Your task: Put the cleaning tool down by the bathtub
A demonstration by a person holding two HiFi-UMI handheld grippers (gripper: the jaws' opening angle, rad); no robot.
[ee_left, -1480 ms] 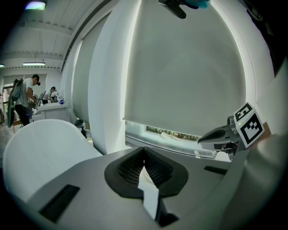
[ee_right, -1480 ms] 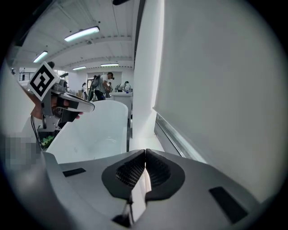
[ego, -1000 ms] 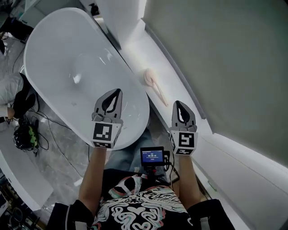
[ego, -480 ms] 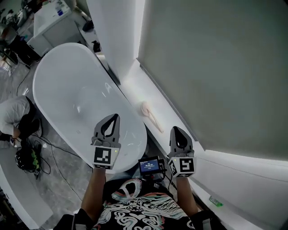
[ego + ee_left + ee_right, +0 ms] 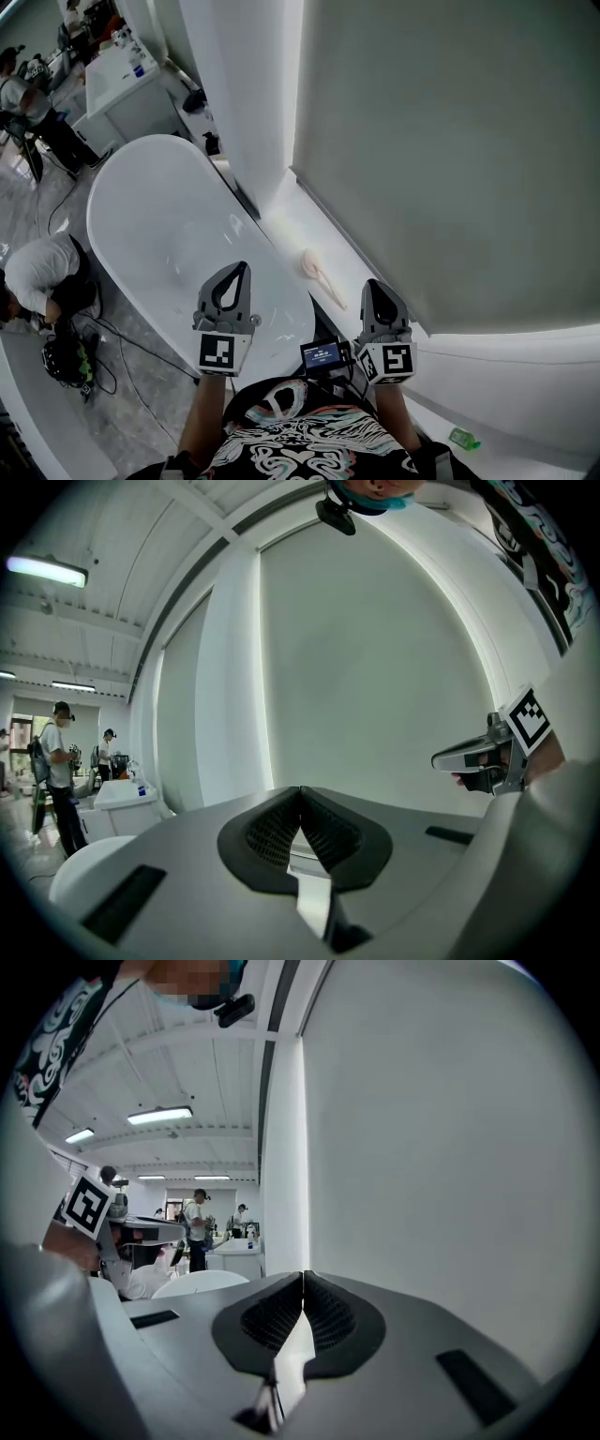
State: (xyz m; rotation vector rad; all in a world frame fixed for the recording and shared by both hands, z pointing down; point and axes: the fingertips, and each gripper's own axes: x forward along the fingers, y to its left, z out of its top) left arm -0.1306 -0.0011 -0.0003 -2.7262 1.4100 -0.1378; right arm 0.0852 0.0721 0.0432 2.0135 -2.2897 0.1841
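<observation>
The cleaning tool [image 5: 316,270], a pale brush with a round head and a long handle, lies on the white ledge [image 5: 281,217] between the bathtub [image 5: 178,234] and the wall. Nothing touches it. My left gripper [image 5: 245,265] hovers over the near end of the tub, shut and empty. My right gripper [image 5: 372,284] hangs just right of the brush handle, also shut with nothing in it. In the left gripper view the jaw tips [image 5: 300,789] meet; in the right gripper view the tips [image 5: 303,1274] meet too. Both point at the grey wall.
A person [image 5: 42,272] crouches on the floor left of the tub, beside cables and a dark bag [image 5: 64,359]. Another person [image 5: 28,103] stands at the far left by a white counter [image 5: 122,89]. A green item [image 5: 463,437] lies on the ledge at the lower right.
The view has tilted up and back: tub, ledge and brush sit lower in the frame, with more wall showing. Both grippers stay shut and have dropped toward the bottom of the picture.
</observation>
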